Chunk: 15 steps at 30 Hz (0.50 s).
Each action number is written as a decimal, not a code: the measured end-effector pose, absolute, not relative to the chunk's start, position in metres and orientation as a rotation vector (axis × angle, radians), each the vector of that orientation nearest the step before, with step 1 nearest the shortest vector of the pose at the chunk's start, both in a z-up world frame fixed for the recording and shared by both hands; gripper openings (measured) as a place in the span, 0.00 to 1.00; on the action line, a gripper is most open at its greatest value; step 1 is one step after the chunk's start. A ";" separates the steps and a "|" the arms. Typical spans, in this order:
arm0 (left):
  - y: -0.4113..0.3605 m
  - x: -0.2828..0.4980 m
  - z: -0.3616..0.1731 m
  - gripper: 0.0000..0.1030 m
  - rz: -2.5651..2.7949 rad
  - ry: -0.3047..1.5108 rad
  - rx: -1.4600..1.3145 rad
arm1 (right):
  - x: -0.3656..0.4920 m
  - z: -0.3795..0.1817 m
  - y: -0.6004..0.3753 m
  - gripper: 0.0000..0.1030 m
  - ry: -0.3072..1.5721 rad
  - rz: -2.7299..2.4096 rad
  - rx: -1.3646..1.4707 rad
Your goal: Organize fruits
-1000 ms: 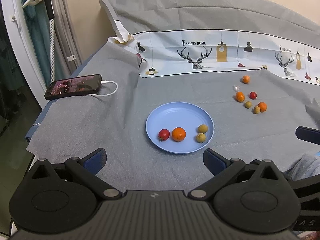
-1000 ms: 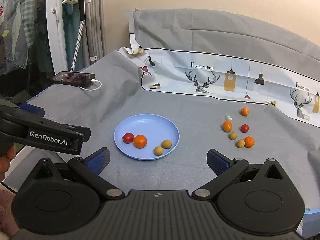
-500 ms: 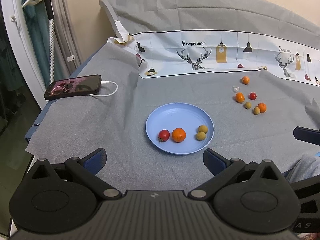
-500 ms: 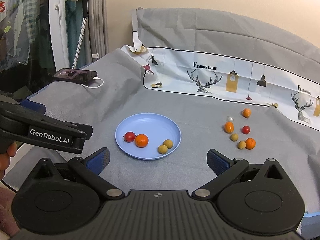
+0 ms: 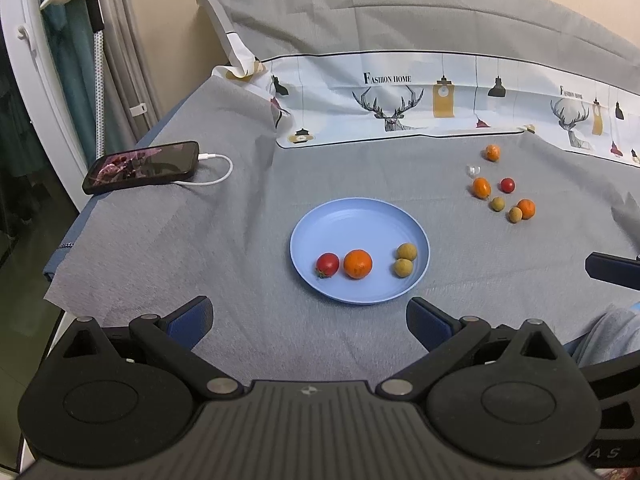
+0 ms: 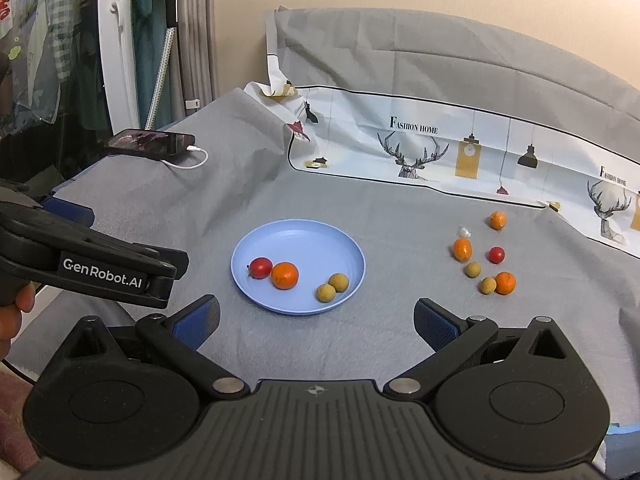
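Note:
A blue plate (image 5: 360, 216) (image 6: 304, 236) lies mid-table holding a red tomato (image 5: 327, 264) (image 6: 260, 267), an orange (image 5: 357, 263) (image 6: 285, 275) and two tan longans (image 5: 405, 259) (image 6: 332, 287). Several loose fruits lie to the right on the cloth: oranges (image 5: 481, 187) (image 6: 462, 249), a red tomato (image 5: 507, 185) (image 6: 496, 255) and longans (image 5: 497, 203) (image 6: 473, 269). My left gripper (image 5: 308, 320) hangs open in front of the plate, empty. My right gripper (image 6: 316, 320) is open too, empty, near the plate's front rim.
A black phone (image 5: 142, 167) (image 6: 150, 142) with a white cable lies at the table's left edge. A printed cloth (image 5: 440, 100) rises along the back. The left tool's body (image 6: 92, 268) and a hand show at the right wrist view's left.
The right gripper has shifted slightly forward and right, so the plate sits a little closer. The left view barely changed. No fruit has moved.

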<state>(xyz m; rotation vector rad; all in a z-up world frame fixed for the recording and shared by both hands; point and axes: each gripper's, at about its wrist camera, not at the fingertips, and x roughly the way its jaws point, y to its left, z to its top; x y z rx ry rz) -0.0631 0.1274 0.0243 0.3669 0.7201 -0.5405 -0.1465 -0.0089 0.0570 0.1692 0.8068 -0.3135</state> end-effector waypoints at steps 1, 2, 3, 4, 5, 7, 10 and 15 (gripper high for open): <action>0.127 -0.062 0.024 1.00 -0.541 0.722 0.367 | -0.146 0.056 -0.009 0.99 0.809 -0.313 0.171; 0.127 -0.061 0.023 1.00 -0.541 0.724 0.368 | -0.146 0.056 -0.010 0.99 0.811 -0.313 0.172; 0.127 -0.061 0.022 1.00 -0.541 0.725 0.369 | -0.146 0.055 -0.010 0.99 0.813 -0.313 0.173; 0.126 -0.060 0.022 1.00 -0.540 0.727 0.370 | -0.144 0.055 -0.011 0.99 0.815 -0.312 0.174; 0.126 -0.059 0.021 1.00 -0.541 0.729 0.371 | -0.144 0.054 -0.011 0.99 0.817 -0.310 0.175; 0.126 -0.058 0.020 1.00 -0.539 0.733 0.373 | -0.143 0.052 -0.012 0.99 0.821 -0.308 0.178; 0.125 -0.056 0.019 1.00 -0.537 0.736 0.376 | -0.141 0.050 -0.012 0.99 0.826 -0.304 0.183; 0.123 -0.051 0.015 1.00 -0.530 0.747 0.388 | -0.137 0.044 -0.016 0.99 0.834 -0.305 0.202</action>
